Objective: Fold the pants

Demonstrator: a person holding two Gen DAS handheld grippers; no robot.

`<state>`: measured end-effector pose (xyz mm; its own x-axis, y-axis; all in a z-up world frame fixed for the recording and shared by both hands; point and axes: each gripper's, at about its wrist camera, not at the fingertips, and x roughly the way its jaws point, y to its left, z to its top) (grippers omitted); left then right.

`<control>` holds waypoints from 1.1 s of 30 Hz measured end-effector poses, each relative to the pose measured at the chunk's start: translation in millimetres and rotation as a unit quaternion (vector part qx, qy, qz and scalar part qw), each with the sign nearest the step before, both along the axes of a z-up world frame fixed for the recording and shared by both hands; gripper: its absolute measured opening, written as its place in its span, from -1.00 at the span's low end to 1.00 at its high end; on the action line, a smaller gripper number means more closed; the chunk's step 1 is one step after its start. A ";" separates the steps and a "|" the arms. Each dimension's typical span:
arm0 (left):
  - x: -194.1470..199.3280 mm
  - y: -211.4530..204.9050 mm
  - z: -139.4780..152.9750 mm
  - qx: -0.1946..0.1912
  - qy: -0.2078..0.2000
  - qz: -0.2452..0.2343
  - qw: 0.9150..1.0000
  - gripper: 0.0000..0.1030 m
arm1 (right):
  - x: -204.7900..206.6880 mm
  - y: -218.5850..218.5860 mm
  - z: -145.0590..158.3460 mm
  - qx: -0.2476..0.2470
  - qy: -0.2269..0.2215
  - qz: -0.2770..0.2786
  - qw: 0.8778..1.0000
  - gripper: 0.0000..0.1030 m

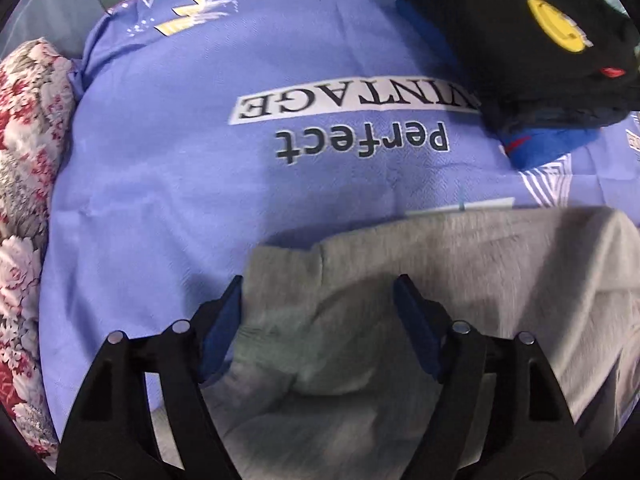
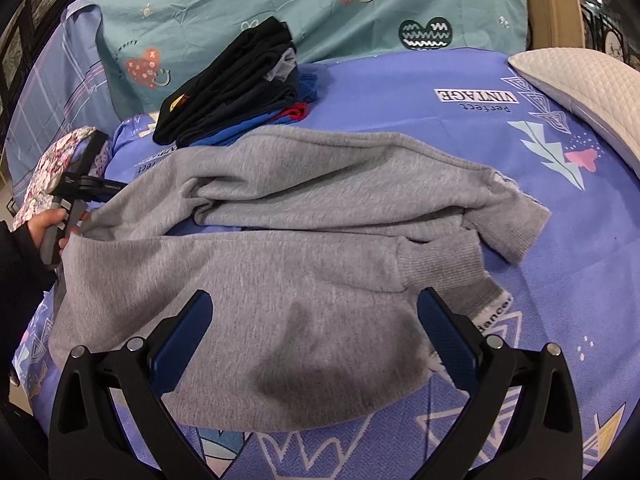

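Observation:
Grey sweatpants [image 2: 320, 200] lie across the blue printed bedsheet [image 2: 400, 92], one leg over the other, with both ribbed cuffs [image 2: 444, 268] toward the right. My right gripper [image 2: 316, 320] stands open just above the near leg, and nothing is pinched in it. At the left end a hand holds my left gripper [image 2: 76, 188], whose fingertips are hidden behind the fabric. In the left wrist view my left gripper [image 1: 320, 300] points steeply down with its jaws apart, and the end of the sweatpants [image 1: 440, 260] lies between and under its fingers.
A stack of folded dark clothes [image 2: 240, 80] sits at the back of the bed, close to the left gripper [image 1: 540, 40]. A floral cloth [image 1: 24, 160] is bunched at the left edge. A white pillow [image 2: 580, 88] lies at the right and a teal pillow [image 2: 280, 8] behind.

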<state>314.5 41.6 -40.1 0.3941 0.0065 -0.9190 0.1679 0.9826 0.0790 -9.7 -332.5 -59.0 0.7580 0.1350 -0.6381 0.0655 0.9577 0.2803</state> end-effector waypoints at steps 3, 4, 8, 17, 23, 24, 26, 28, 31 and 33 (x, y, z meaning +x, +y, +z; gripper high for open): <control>-5.1 -6.8 3.7 0.009 -0.015 -0.006 1.000 0.27 | -6.1 -20.4 9.9 0.012 -0.008 -0.030 0.999 0.97; -11.0 -9.2 5.1 0.006 -0.017 -0.015 1.000 -0.05 | -7.7 -30.6 14.2 0.009 -0.011 -0.043 0.999 0.97; -33.3 -14.2 15.6 0.015 -0.045 -0.037 0.998 -0.47 | -3.8 -87.4 25.3 -0.016 0.004 -0.141 0.990 0.97; -42.2 0.5 34.7 -0.029 -0.094 -0.012 0.995 -0.54 | 49.2 -179.0 -35.1 0.124 0.124 -0.187 0.967 0.97; -40.5 -9.5 12.8 -0.009 -0.065 -0.022 0.998 -0.24 | 77.6 -153.1 -23.0 0.034 0.128 -0.143 0.981 0.57; -38.6 -10.0 9.7 -0.009 -0.060 -0.022 0.998 -0.23 | 81.7 -148.7 -22.7 0.018 0.136 -0.136 0.981 0.28; -37.9 -8.0 11.7 -0.016 -0.072 -0.014 0.997 -0.43 | 87.8 -140.6 -19.2 0.015 0.130 -0.102 0.986 -0.48; -39.5 -1.3 21.2 -0.042 -0.088 -0.004 0.995 -0.57 | 87.6 -132.0 -7.2 -0.016 0.116 -0.097 0.988 -0.56; -41.1 19.3 44.2 -0.077 -0.126 0.021 0.989 -0.62 | 83.0 -130.1 15.9 -0.029 0.074 -0.094 0.992 -0.64; -43.7 33.6 61.5 -0.100 -0.147 0.045 0.983 -0.62 | 83.0 -136.8 34.1 -0.026 0.044 -0.098 0.994 -0.67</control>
